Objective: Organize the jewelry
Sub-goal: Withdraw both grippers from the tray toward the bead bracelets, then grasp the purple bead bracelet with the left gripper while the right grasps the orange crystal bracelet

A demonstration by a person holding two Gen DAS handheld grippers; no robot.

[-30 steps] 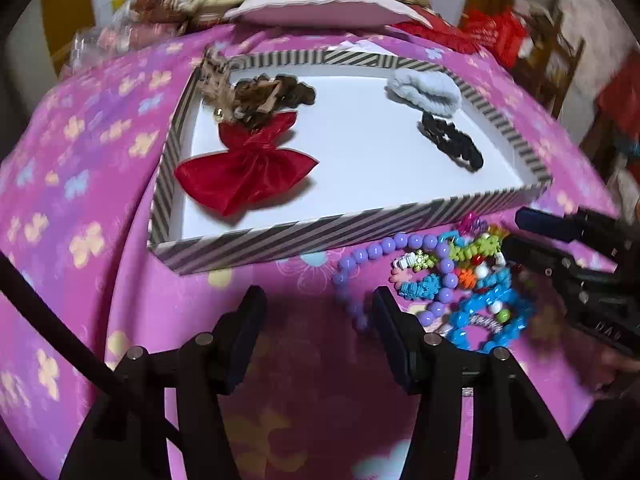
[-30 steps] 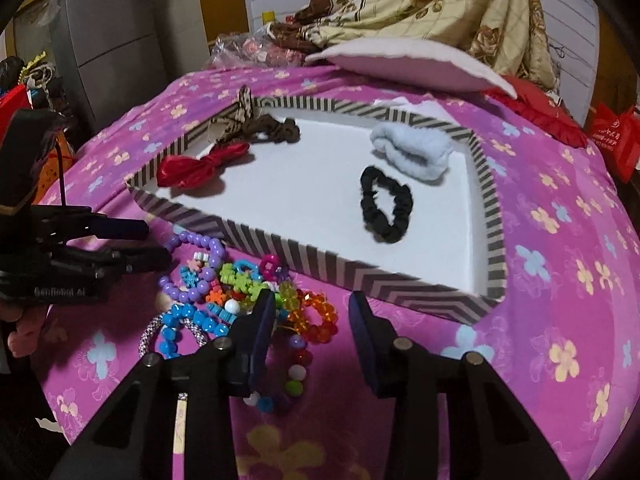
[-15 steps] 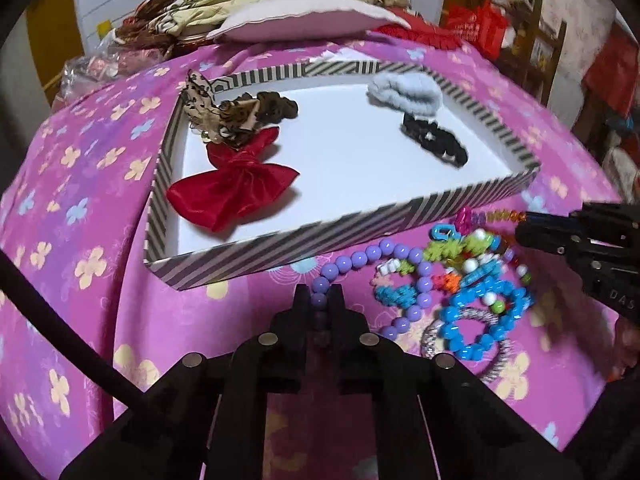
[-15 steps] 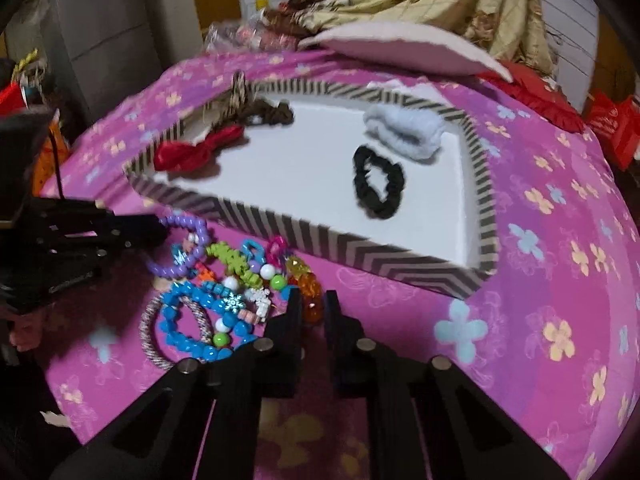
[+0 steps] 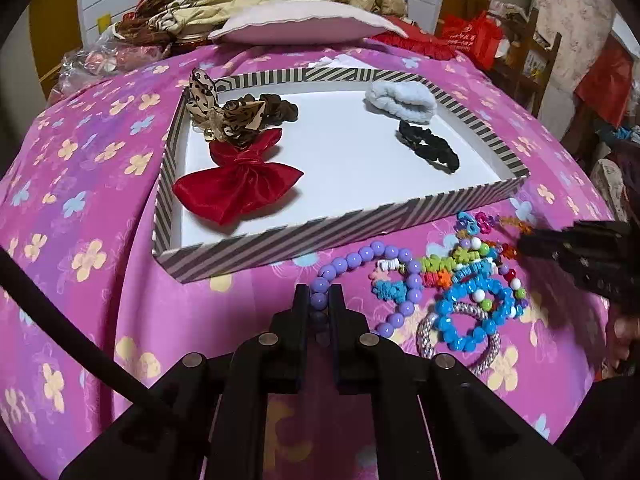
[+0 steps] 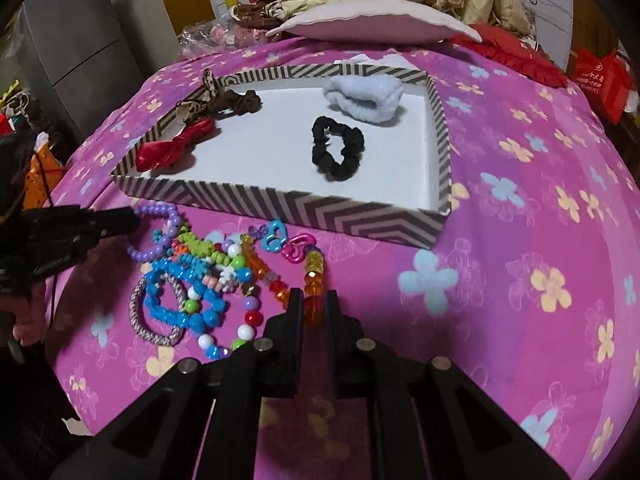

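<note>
A striped tray with a white floor sits on the pink flowered cloth. Inside, at its left, lie a red bow and a leopard-print bow; at the far right a pale blue fluffy band with a black scrunchie just beside it. Near the tray's front wall lies a tangle of bead bracelets: a purple bead string, a blue bead ring, an orange bead strand, possibly threaded through the rest.

The shiny red satin bow, the fluffy pale blue cloth band and the soft black cloth scrunchie lie in a smooth striped paper box on pink flowered cloth, by glossy plastic beads.
</note>
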